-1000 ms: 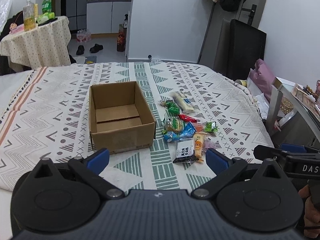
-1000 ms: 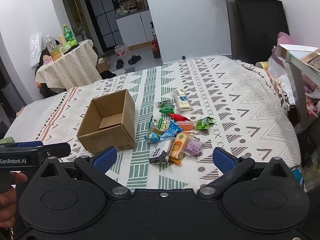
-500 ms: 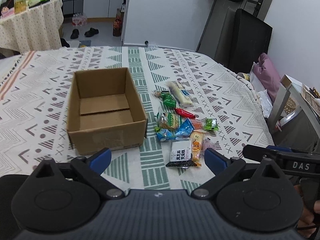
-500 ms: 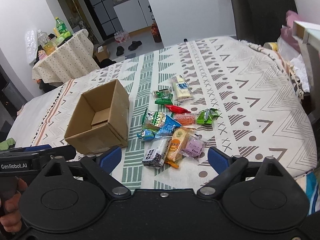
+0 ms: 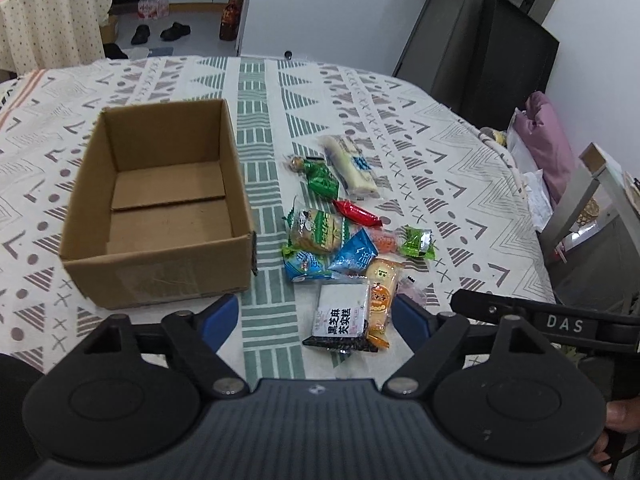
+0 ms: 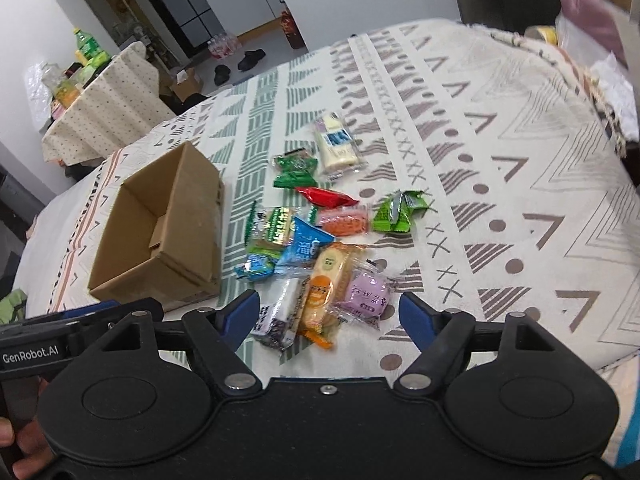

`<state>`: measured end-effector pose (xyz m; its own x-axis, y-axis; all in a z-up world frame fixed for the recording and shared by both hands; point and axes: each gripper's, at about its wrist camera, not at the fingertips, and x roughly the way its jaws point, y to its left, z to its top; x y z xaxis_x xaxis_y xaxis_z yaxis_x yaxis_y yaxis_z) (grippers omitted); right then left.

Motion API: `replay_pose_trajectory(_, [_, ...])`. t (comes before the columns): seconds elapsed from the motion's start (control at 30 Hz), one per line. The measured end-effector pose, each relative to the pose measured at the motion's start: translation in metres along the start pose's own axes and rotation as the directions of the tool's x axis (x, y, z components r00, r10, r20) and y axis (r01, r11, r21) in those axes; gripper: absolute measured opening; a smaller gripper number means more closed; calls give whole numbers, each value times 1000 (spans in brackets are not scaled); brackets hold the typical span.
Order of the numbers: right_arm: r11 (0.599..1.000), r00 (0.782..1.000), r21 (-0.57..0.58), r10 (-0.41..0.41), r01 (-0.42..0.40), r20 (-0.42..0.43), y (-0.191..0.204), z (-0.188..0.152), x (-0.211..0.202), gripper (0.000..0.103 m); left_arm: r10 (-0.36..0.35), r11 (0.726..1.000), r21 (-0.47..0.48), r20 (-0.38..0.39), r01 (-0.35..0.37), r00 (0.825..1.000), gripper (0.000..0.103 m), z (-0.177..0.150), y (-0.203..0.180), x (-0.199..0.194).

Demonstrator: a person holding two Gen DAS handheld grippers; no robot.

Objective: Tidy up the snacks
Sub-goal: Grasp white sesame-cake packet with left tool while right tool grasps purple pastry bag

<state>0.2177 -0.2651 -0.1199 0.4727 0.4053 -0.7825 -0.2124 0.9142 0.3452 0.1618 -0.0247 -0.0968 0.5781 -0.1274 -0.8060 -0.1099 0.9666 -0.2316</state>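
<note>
- Cardboard box (image 5: 160, 216), far left on the patterned bedspread (image 5: 440, 152): open top, nothing inside but its folded bottom flaps; seen from the right wrist, its near corner is cut off behind the other tool's bar.
- Left tool (image 5: 316, 318): blue-padded fingers (image 5: 218, 316) spread wide, gripping nothing, hovering low over the bed's near edge between the box and the snack pile; the hand holding it shows only as fingertips at the frame's lower left in the right wrist view.
- Black-and-white packet (image 5: 340, 320) with printed characters: nearest snack, lying flat between the left tool's fingers.
- Orange biscuit pack (image 6: 326, 288): lies touching the black-and-white packet on its right.
- Blue wrappers (image 5: 348, 256) and green-striped bun pack (image 5: 318, 230): overlapped in a heap just right of the box; labels too small to read.
- Red stick (image 5: 356, 213), dark green packets (image 5: 322, 180), pale long pack (image 5: 352, 164): farther back, in a loose row.
- Right tool (image 6: 328, 314): fingers likewise wide apart and empty, aimed over the orange pack.
- Lilac packet (image 6: 366, 294): mostly hidden in the left view; clear wrapper, just inside the right tool's right finger.
- Bright green wrapper (image 6: 396, 214): crumpled, rightmost, beside a pink-orange pack (image 6: 344, 220).
</note>
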Motion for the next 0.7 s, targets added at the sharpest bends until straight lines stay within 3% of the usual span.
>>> replay_pose_trajectory(0.37, [999, 996, 36, 42, -39, -74, -23, 3, 47, 63, -8, 998, -57, -116, 2, 993, 78, -5, -9, 65])
replay_pose_trajectory(0.7, [999, 991, 51, 17, -10, -134, -37, 3, 76, 57, 22, 998, -61, -182, -34, 983, 77, -8, -14, 103])
